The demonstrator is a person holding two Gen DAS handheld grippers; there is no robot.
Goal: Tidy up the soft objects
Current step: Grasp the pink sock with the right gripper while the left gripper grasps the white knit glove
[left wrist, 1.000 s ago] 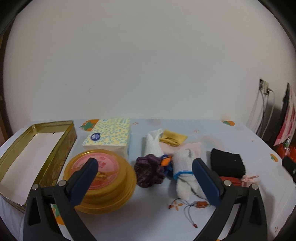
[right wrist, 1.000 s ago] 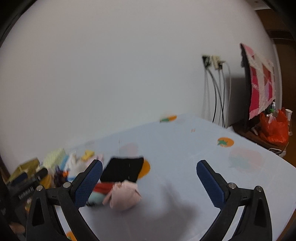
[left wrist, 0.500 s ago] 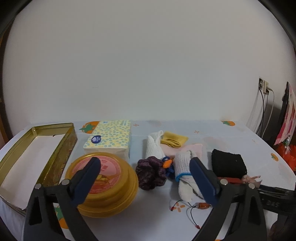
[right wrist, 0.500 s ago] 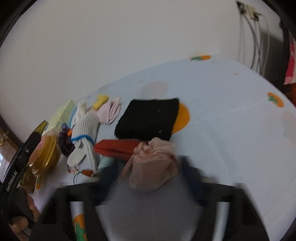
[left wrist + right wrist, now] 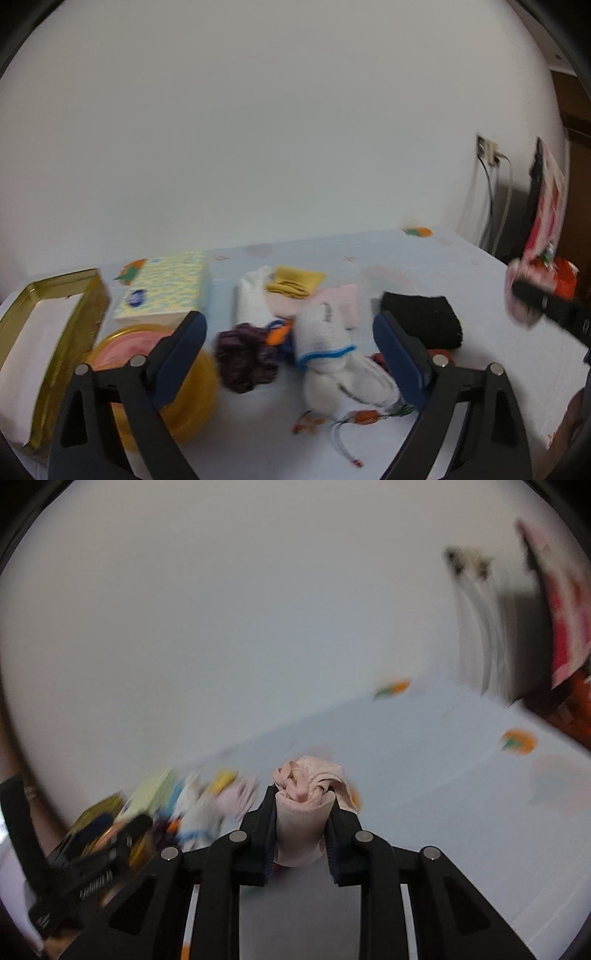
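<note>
- Well right of the tin (image 5: 55, 295), the right gripper (image 5: 301, 812) pinches the pink cloth (image 5: 306, 794) above the table, probably for carrying tinward.
- Left gripper (image 5: 288, 339) hangs wide open, holding nothing, over the pile beside the tin.

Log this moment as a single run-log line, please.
right gripper: shut on pink cloth bundle, lifted off table | left gripper: open, empty, above white glove | gold tin: nothing soft visible inside
</note>
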